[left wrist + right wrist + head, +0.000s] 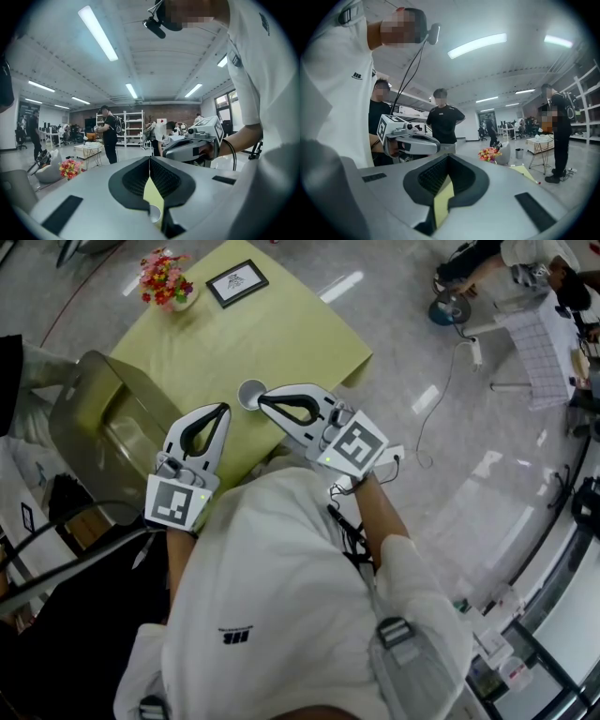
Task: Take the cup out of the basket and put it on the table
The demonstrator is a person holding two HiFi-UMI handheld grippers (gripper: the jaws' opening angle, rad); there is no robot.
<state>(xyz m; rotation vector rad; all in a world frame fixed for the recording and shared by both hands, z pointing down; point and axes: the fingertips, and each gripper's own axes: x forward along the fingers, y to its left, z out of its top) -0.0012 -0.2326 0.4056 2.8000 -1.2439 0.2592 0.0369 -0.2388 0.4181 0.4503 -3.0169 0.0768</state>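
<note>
The right gripper (262, 401) is clenched on nothing. In the right gripper view its black pads meet at the tip (449, 157), and the loop behind them shows only a strip of yellow-green table (281, 334). The left gripper (224, 409) is clenched the same way and also empty, with its pads together at the tip (150, 160).

The cup (251, 393) stands upright on the table, open mouth up. It is just off the right gripper's tip and a little ahead and to the right of the left gripper's tip, so it sits between the two tips. The right jaw tip covers the cup's near edge in the head view, so I cannot tell whether gripper and cup touch. In the left gripper view only a pale sliver of its rim (154, 213) shows through the loop, low and close in.

The grey basket (103, 418) sits to the left of the left gripper, and that gripper's body overlaps its near right corner. Its inside is a dull sheen that is hard to read.

Well ahead of both tips, at the far end of the table, are a pot of flowers (167, 279) and a framed card (236, 282). The print on the card is too small to read.

The person's white shirt (281, 615) fills the lower part of the head view and hides the table's near edge.
</note>
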